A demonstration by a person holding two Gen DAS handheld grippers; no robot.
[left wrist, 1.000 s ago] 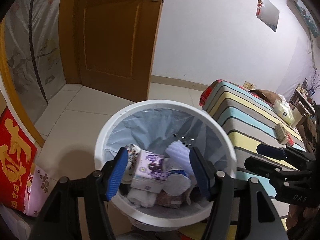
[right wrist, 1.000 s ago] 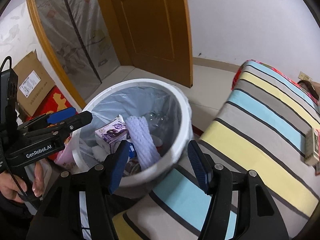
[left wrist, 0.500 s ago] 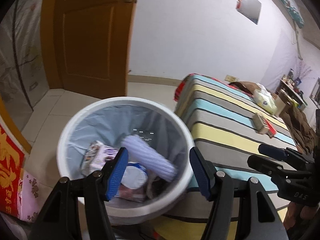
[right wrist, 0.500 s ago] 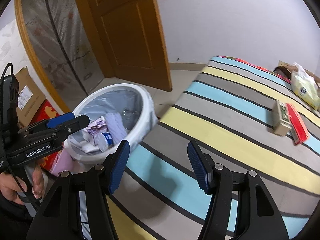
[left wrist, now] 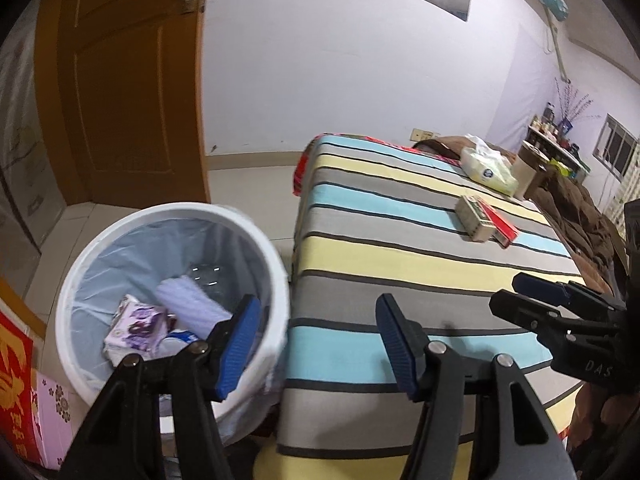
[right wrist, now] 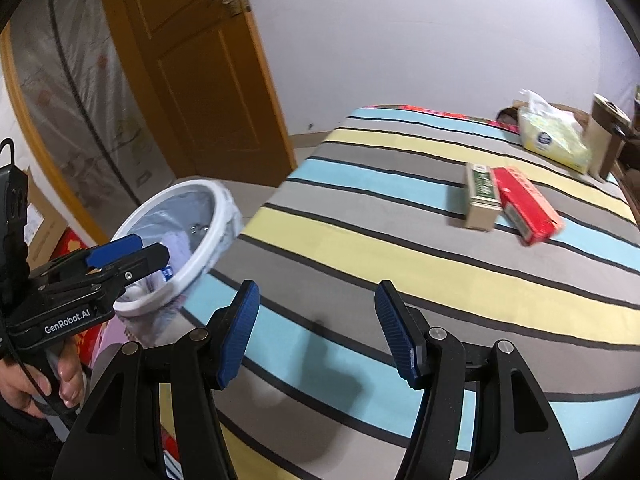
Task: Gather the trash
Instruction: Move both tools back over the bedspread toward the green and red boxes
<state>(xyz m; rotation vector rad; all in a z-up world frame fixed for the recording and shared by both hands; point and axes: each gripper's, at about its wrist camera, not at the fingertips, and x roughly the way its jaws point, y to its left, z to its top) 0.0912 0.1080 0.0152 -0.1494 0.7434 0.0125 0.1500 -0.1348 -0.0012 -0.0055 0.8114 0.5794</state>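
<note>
A white trash bin (left wrist: 76, 276) with a blue liner stands on the floor beside the bed and holds several pieces of trash; it also shows in the right wrist view (right wrist: 224, 216). A tan-and-green box (right wrist: 482, 196) and a red box (right wrist: 526, 210) lie side by side on the striped bed (right wrist: 360, 240); both show in the left wrist view, tan box (left wrist: 474, 216), red box (left wrist: 500, 222). My left gripper (left wrist: 316, 344) is open and empty over the bin's right rim. My right gripper (right wrist: 318, 336) is open and empty above the bed.
A yellow tissue pack (right wrist: 554, 140) and a tan cup (right wrist: 604, 140) sit at the bed's far end. A wooden door (left wrist: 120, 80) stands open behind the bin. Red-and-pink packaging (left wrist: 24, 380) lies on the floor to the left.
Both grippers have swung right, away from the bin and towards the bed. The boxes on the bed now sit nearer the middle of both views. Both grippers stay open.
</note>
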